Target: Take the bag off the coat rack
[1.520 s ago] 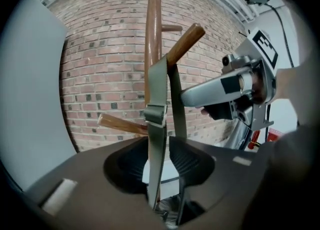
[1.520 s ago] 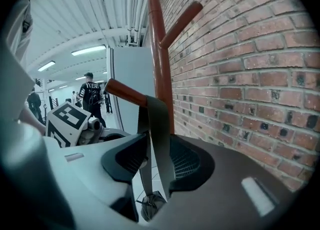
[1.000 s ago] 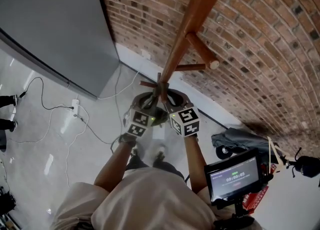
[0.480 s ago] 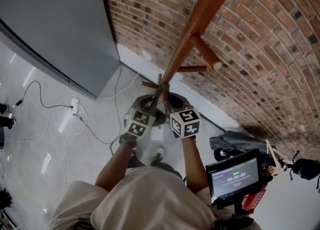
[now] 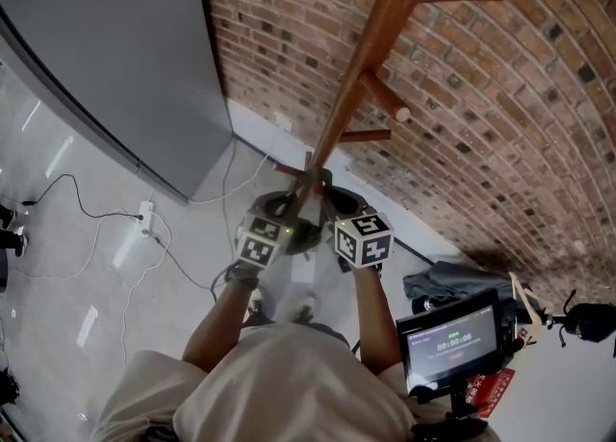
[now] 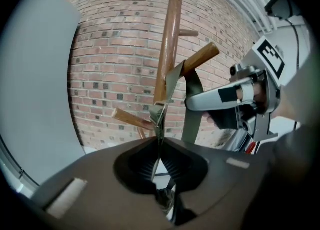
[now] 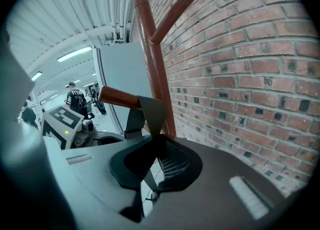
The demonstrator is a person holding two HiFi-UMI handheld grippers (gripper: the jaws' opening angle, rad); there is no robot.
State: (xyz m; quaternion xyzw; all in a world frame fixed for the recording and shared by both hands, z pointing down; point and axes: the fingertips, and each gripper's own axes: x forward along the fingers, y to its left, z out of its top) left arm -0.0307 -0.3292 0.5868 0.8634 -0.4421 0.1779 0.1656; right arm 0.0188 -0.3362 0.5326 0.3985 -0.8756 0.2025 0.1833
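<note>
Grey bag strap (image 6: pixel 170 81) drapes over a low wooden peg (image 6: pixel 200 57) of the coat rack (image 5: pixel 380 45), by the brick wall (image 5: pixel 500 122). The left hand-held gripper (image 6: pixel 159 141), jaws just closing, and the right hand-held gripper (image 7: pixel 154 149) both pinch it.

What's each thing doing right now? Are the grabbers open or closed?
Left gripper: shut on the bag strap, jaws just closed further.
Right gripper: shut on the bag strap too.
Bag strap: draped over a peg, not lifted off yet.
Coat rack: standing upright.
</note>
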